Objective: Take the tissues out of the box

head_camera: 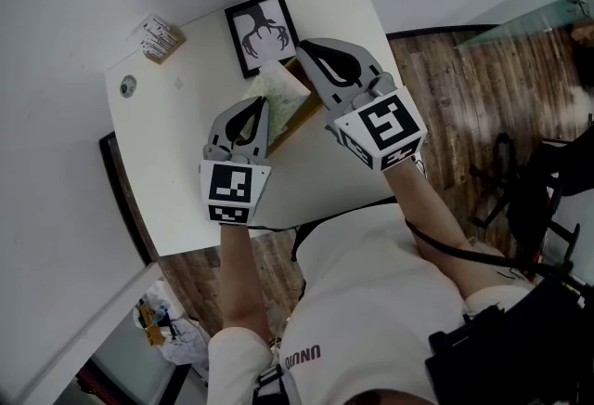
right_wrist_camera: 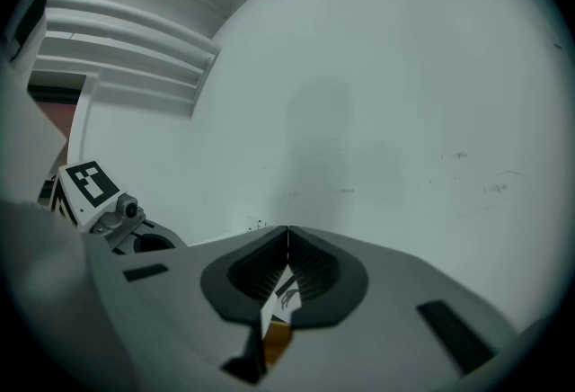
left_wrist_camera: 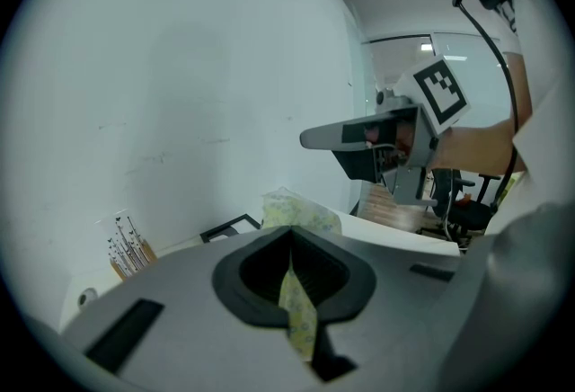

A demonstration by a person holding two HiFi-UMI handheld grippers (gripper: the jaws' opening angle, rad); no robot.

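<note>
Yellow-green patterned tissue is pinched in the clenched left hand-held gripper; the rest of the sheet bunches above the brown tissue box, which stands on the white counter just beside a framed picture. Right hand-held gripper, jaws together at the tips, hangs over the box near the frame; whether it grips anything cannot be told. Likely risks: the thin sheet tears under a sharp pull; the box, if unpinned, lifts or slides with it and knocks the frame
</note>
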